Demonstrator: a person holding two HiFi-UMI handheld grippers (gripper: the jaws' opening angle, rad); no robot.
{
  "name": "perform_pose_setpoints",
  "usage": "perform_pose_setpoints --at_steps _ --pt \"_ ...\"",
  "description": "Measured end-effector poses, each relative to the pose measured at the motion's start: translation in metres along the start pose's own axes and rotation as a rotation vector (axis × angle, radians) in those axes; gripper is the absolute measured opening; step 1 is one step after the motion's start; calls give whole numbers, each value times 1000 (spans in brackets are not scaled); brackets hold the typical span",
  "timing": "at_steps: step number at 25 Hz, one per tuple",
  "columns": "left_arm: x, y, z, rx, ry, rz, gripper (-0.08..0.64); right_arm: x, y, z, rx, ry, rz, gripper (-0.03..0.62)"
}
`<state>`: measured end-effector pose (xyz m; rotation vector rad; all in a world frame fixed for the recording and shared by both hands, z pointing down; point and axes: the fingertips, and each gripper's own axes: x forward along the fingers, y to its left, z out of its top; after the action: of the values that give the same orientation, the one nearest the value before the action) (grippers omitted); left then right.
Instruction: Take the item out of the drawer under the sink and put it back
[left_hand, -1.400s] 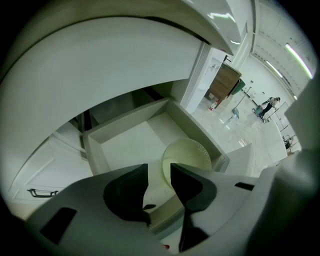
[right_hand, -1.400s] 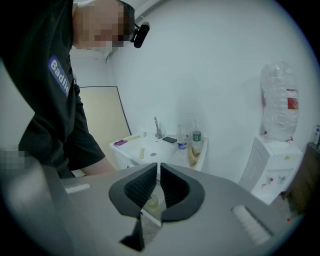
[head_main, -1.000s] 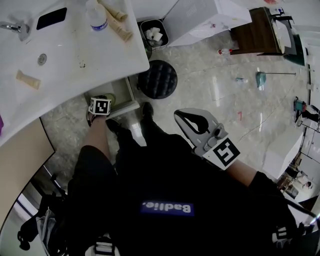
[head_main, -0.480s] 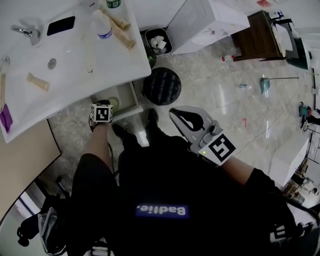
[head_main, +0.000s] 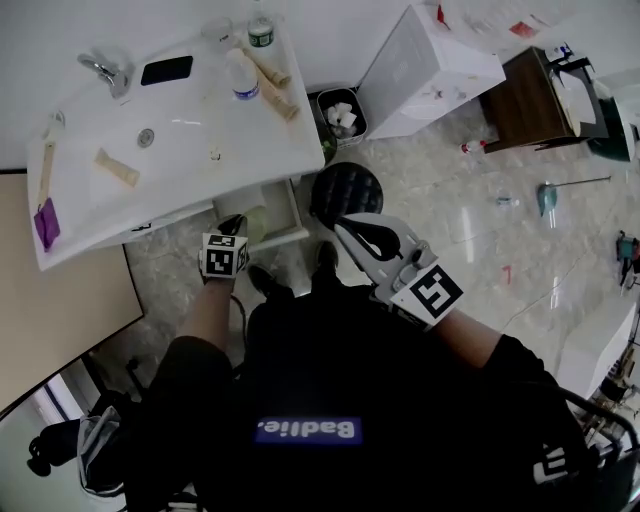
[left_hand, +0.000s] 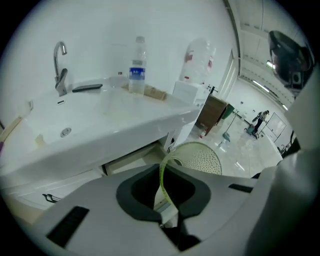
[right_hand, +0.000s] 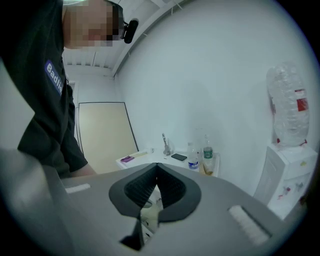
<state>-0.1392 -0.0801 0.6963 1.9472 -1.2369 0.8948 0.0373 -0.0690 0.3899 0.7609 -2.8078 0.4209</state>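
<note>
Clearly pinched in the left tool (left_hand: 164, 172) is the thin rim of a pale green strainer (left_hand: 200, 157). Its jaws are closed on that rim, which runs as a narrow curved strip between the dark pads. The rest of the strainer spreads out beyond the tips to the right as a shallow round bowl of plastic dotted with small holes. From the head view the strainer (head_main: 256, 222) sits just past the left tool (head_main: 238, 224), in front of the open drawer (head_main: 285, 212) and lifted clear of it. The drawer is a plain white box pulled out from under the sink (head_main: 180, 150). The sink is a smooth, glossy white slab with a shallow basin, a curved metal tap (left_hand: 60, 67) and a clear water bottle (left_hand: 136, 72) with a blue label. The right tool (right_hand: 156, 167) holds nothing, and its ribbed dark pads meet at the tips. In the head view the right tool (head_main: 345, 228) is well apart from the strainer, near a round black quilted stool (head_main: 345, 190) on the pale marbled floor
</note>
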Motion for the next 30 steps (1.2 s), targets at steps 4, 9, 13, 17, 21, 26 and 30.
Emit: perform_pose_setpoints --at_steps 4,9,13,17,21,26,30 --pt "-39 -6 26 -11 -107 -2 21 9 7 5 -13 -20 13 -6" --pt "-91 -24 50 9 -203 -17 21 17 16 14 -12 -38 27 -6" --pt "-134 -36 76 22 -311 -42 21 24 26 17 -28 -39 43 -6" --pt "-178 -45 103 22 -434 -70 21 31 32 25 -26 -55 49 -6" --pt "-219 -53 125 17 -533 -103 21 38 26 35 -34 -50 15 -6" --pt "-274 -67 148 61 -686 -127 21 45 32 35 -28 -64 28 -6" --pt "-303 -82 162 63 -742 -153 21 47 37 36 -44 -76 56 -6"
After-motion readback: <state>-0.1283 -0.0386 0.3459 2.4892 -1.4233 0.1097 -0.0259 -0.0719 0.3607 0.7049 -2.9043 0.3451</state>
